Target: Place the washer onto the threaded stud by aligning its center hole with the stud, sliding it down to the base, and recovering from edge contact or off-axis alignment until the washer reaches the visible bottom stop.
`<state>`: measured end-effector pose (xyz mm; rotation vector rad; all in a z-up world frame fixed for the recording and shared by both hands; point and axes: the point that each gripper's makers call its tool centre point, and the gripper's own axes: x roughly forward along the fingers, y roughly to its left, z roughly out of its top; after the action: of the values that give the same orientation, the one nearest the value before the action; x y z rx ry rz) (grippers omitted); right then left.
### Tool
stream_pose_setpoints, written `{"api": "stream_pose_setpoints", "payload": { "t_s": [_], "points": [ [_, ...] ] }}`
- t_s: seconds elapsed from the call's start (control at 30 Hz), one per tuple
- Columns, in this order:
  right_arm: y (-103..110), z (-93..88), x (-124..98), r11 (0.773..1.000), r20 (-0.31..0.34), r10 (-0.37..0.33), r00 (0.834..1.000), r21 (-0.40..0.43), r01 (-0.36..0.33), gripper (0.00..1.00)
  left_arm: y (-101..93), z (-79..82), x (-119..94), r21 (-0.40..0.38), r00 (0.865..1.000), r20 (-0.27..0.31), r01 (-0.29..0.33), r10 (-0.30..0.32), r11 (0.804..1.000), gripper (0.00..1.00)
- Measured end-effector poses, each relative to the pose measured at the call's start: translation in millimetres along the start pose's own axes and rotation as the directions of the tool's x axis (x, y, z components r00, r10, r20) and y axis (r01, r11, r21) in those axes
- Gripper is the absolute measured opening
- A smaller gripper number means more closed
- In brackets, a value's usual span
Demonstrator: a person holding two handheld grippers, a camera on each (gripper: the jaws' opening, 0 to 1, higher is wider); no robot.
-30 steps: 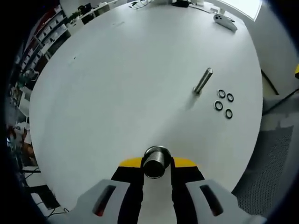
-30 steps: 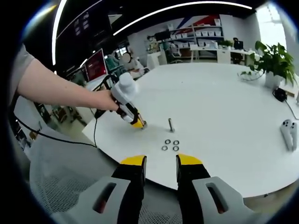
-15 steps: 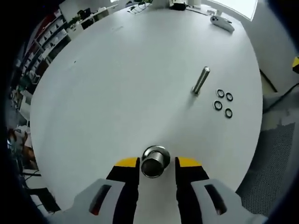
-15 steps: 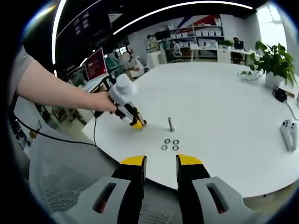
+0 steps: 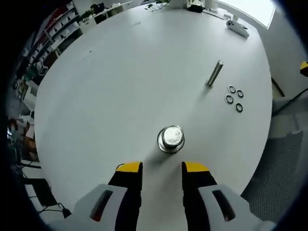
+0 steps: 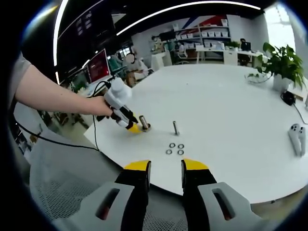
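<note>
Both our tools, left (image 5: 156, 169) and right (image 6: 165, 167), gape empty. Ahead of the right tool, thin, slippery-looking washers (image 6: 175, 148) want pinching by their rims.

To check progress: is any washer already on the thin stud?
No: all four washers lie flat on the table beside the thin stud.

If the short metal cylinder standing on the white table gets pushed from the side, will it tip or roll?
The metal cylinder looks squat with a wider base flange, so it probably slides rather than tips. If it did topple, its round body would likely roll on the smooth table. It looks solid, so probably heavy for its size.
</note>
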<state>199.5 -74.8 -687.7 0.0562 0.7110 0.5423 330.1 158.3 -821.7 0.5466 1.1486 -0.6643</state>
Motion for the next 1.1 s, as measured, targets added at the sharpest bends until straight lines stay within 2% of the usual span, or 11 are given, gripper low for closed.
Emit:
{"api": "stream_pose_setpoints", "payload": {
  "t_s": [0.3,0.6,0.77,0.97,1.1],
  "points": [
    [1.6,-1.7,0.4,1.000,-0.010,0.006,1.000,-0.010,-0.006,0.28,11.5,-18.5,-8.3,-0.070,1.000,0.008,-0.014,0.015,0.997,0.33],
    [3.2,-3.0,1.4,1.000,-0.017,0.012,1.000,-0.016,-0.013,0.28,21.1,-29.2,-15.6,-0.092,0.999,0.004,-0.039,0.040,0.995,0.35],
    [2.3,-3.7,1.3,1.000,-0.020,0.008,1.000,-0.014,-0.008,0.27,21.5,-31.6,-14.2,-0.153,1.000,-0.001,-0.010,0.010,0.988,0.34],
    [1.7,-4.3,1.3,1.000,-0.024,0.005,1.000,-0.014,-0.005,0.27,28.0,-29.8,-10.7,-0.131,1.000,-0.012,-0.023,0.022,0.991,0.35],
    [-0.4,-4.6,1.1,1.000,-0.025,-0.005,1.000,-0.009,0.004,0.27,37.0,-26.9,-5.2,-0.144,1.000,-0.014,-0.021,0.019,0.989,0.35]
  ]
}}
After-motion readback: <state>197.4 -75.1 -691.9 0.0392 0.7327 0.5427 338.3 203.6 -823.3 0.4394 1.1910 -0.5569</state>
